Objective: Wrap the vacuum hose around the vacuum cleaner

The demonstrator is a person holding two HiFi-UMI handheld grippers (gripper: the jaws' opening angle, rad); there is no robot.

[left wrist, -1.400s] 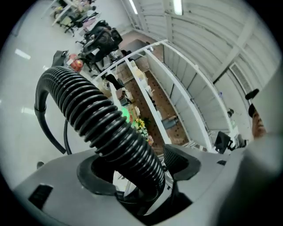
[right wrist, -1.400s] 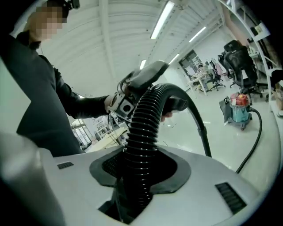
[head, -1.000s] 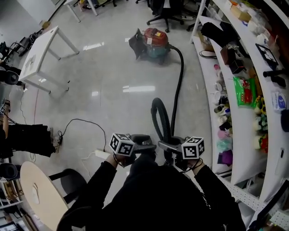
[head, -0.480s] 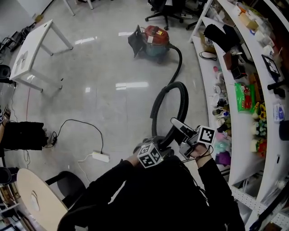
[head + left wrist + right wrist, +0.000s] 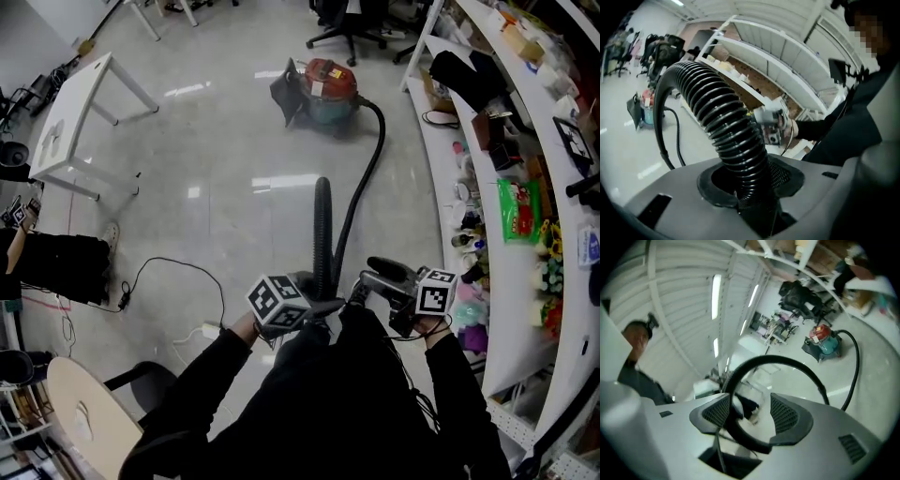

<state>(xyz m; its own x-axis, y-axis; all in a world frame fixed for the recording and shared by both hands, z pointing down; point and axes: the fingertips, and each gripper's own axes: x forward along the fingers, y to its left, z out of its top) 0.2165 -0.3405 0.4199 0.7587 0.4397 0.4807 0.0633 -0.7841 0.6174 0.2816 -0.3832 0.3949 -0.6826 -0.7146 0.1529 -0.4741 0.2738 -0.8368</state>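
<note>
Left gripper (image 5: 750, 187): its jaws are pressing together on the ribbed black vacuum hose (image 5: 726, 122), which is rising out from between the pads and arching away towards the floor.
Right gripper (image 5: 750, 416): its jaws have just been opening and are now standing apart. A further stretch of the hose is passing through the gap, but the pads are not squeezing it (one side may be brushing a pad, which is hard to tell).
Where the hose is lying: it is running from the person's grippers up into a tall narrow loop in front of them, then trailing across the pale floor (image 5: 216, 187) to the machine.
Vacuum cleaner (image 5: 323, 89): it is sitting on the floor well away from the person, red on top and teal below, with the hose joining its right side.
Why the grip is split: one gripper seems to be anchoring the free end while the other is letting go to take a fresh hold further along, so the slack is gathering into a loop.
Step in hand: the hose is being collected, and nothing is wound round the machine yet.
Next move: it is likely calling for carrying the loop over to the cleaner.
</note>
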